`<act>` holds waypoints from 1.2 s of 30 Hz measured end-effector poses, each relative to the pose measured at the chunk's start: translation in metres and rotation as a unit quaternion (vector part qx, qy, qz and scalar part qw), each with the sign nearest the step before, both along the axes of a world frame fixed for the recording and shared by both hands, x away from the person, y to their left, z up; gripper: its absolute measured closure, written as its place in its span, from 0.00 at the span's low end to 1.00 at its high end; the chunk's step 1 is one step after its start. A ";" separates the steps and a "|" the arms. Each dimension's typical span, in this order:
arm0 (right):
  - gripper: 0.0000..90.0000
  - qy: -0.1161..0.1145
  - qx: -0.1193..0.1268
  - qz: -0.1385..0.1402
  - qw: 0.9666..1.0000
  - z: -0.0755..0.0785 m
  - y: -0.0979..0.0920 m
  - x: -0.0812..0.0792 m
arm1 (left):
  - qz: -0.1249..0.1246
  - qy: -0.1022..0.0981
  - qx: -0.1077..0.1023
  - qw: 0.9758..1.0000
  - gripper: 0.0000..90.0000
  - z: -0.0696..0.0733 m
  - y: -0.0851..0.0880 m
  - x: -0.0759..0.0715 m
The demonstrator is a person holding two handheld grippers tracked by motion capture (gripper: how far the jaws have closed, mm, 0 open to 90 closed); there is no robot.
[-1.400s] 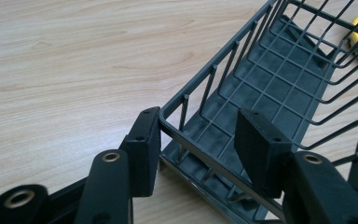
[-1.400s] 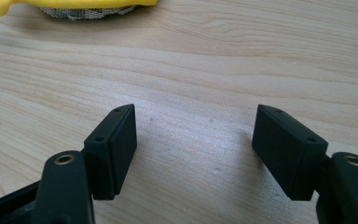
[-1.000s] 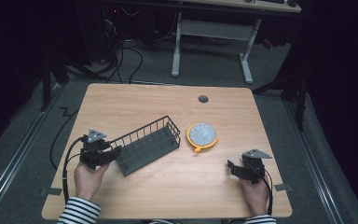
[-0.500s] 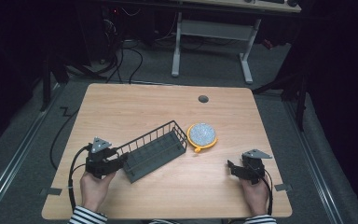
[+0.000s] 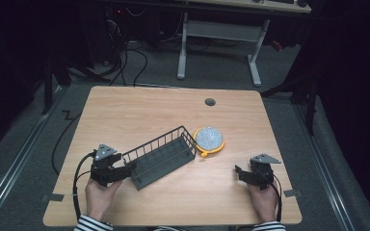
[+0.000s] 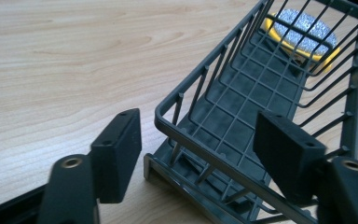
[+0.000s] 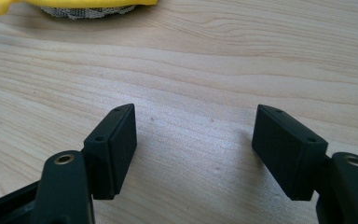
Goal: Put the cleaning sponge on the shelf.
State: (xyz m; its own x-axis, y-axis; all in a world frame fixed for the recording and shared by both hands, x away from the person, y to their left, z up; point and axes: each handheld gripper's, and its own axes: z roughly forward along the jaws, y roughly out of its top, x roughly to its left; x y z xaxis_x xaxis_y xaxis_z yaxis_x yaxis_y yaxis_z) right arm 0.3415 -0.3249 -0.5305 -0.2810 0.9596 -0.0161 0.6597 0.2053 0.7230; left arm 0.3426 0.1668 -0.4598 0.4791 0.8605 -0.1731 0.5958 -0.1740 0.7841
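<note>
A dark grey wire basket (image 5: 161, 159) lies slantwise on the wooden table (image 5: 164, 110), its far end beside a round yellow scrubber with a silvery top (image 5: 208, 139). My left gripper (image 5: 127, 169) sits at the basket's near left end. In the left gripper view its jaws have just been opening: they straddle the corner of the basket (image 6: 261, 79), and neither pad presses on the wire. The scrubber (image 6: 303, 28) shows through the far bars. My right gripper (image 5: 238, 172) rests low at the front right, open, with bare wood between its pads (image 7: 196, 149). The scrubber (image 7: 84, 7) lies beyond it.
A round cable hole (image 5: 210, 102) sits near the table's far edge. Behind the table stand the white legs of another desk (image 5: 221, 33), and cables lie on the dark floor at the left. A cable trails from each gripper over the front edge.
The left hand slid the basket a little to the right and toward the front edge, then its jaws let go of the basket's rim and opened. The right gripper stayed still.
</note>
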 end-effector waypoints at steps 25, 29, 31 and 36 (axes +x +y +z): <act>0.34 0.000 0.000 0.000 1.000 0.000 0.000 0.000 | 0.081 -0.046 -0.035 0.995 0.32 0.005 0.064 -0.003; 0.34 0.000 0.000 0.000 1.000 0.000 0.000 0.000 | 0.096 -0.037 -0.033 0.994 0.33 -0.007 0.071 0.004; 0.34 0.000 0.000 0.000 1.000 0.000 0.000 0.000 | 0.100 -0.029 -0.028 0.994 0.33 -0.014 0.072 0.007; 0.34 0.000 0.000 0.000 1.000 0.000 0.000 0.000 | 0.116 -0.018 -0.013 0.993 0.33 -0.029 0.074 0.013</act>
